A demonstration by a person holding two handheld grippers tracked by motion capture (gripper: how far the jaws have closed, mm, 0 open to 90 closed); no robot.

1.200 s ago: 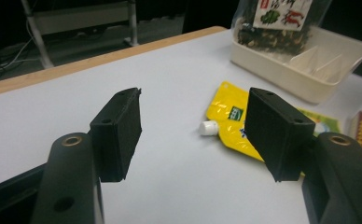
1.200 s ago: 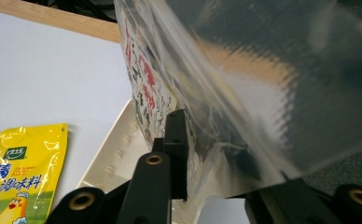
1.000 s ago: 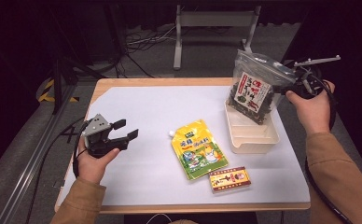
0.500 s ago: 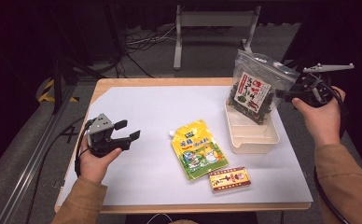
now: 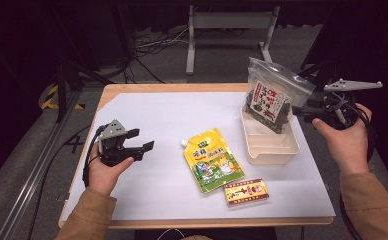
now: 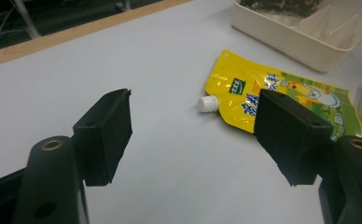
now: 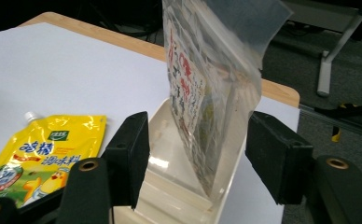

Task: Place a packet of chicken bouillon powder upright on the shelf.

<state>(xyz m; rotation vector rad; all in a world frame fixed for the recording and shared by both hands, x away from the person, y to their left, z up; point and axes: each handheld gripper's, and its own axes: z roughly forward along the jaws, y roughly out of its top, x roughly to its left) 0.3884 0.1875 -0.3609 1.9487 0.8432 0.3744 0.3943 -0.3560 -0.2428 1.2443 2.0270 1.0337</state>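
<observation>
One seaweed bag (image 5: 272,102) in tray (image 5: 271,145); both claws spread; right claw (image 7: 197,158) just released, seemingly.

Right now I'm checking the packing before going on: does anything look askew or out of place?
The clear bag of dark dried food stands on end in the cream tray, leaning over its far rim rather than lying flat. The right gripper is open around it, pads clear, so it may tip. The yellow spout pouch and red box lie flat.
</observation>
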